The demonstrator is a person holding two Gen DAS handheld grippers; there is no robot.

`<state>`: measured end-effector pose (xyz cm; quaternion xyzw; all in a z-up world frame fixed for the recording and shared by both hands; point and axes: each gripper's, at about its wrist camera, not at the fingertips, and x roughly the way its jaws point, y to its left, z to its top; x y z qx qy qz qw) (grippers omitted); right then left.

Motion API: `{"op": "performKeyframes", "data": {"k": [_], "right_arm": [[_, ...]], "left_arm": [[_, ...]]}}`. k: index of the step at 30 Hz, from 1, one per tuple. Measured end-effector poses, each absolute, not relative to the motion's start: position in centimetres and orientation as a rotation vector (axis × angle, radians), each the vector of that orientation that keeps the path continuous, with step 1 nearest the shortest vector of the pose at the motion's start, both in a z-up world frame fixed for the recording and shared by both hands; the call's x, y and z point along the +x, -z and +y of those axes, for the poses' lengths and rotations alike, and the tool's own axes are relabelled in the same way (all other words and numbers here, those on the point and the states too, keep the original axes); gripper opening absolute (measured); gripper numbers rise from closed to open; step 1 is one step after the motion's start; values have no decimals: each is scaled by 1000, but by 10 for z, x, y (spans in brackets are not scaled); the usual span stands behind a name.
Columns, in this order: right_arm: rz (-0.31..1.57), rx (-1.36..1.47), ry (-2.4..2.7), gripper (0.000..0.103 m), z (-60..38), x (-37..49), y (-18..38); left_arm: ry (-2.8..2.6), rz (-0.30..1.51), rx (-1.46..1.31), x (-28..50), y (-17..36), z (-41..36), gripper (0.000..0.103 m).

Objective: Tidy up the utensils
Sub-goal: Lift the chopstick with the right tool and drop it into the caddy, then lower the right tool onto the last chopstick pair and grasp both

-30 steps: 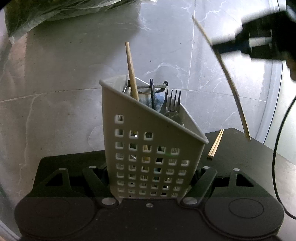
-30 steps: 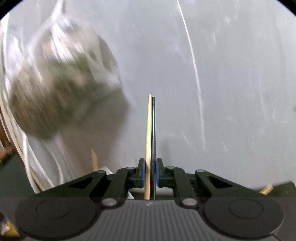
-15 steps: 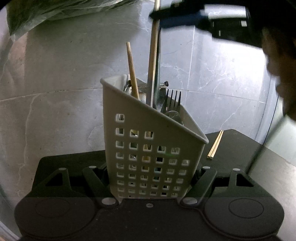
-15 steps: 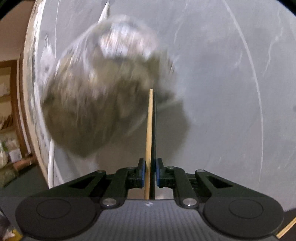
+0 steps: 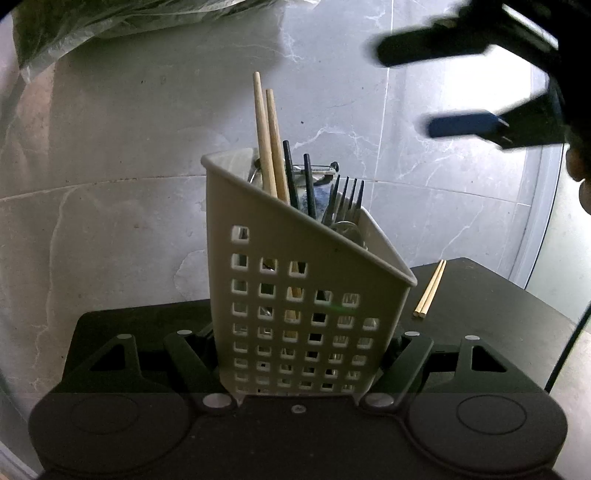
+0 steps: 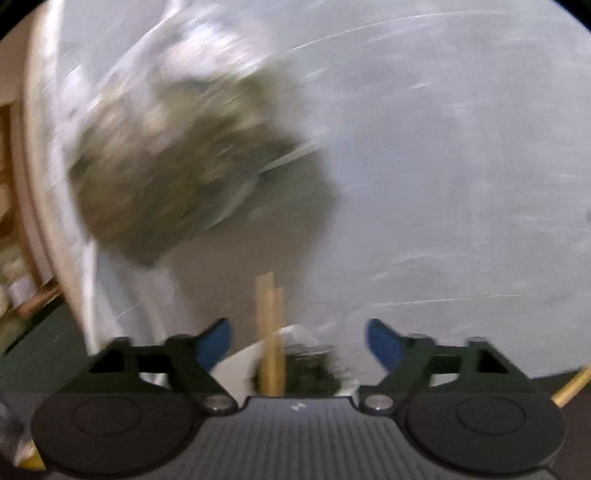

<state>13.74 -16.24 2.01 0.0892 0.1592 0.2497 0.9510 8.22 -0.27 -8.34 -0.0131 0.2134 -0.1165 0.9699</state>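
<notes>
Gripping the pale perforated holder near its base, the left gripper has its two black fingers pressed against the holder's sides, and the holder stands upright on a black table. Inside it, counting from the left, stand two wooden chopsticks side by side, then two black chopsticks, then one fork with its tines up; behind them lies some metal utensil whose kind I cannot tell. One more pair of wooden chopsticks lies flat on the table just to the right of the holder, apart from it.

Farther right and higher, the right gripper hangs in the air above the holder; its jaws have just been opening and now stand wide apart with nothing between them. Its own blurred view shows the blue pads spread and the two wooden chopstick tops rising from the holder below, untouched.

Grey marble tiles with pale veins lie beyond the table. A clear plastic bag of something dark and greenish sits at the upper left. A black cable runs down the right edge.
</notes>
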Motion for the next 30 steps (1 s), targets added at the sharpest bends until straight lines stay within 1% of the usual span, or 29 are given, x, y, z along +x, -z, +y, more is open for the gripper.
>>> {"op": "performKeyframes", "data": {"k": [1,4,9,13,23,30], "right_arm": [[327,199,-445,99,-177,139,-20],[390,245,-271,101,-218,156,-6],[665,310,-39,102,-274,212,44],[795,297,103,102,-297,244,71],[874,224,221,103,-299,313,99],[931,232,257,103,-298,330,115]], "left_arm": [[235,432,-25,83,83,-3,78],[234,435,-22,84,83,-4,78],[228,441,-17,85,82,-6,78],[220,449,-8,87,80,-8,78],[194,460,1,92,78,-17,78],[175,460,-4,90,78,-21,78]]}}
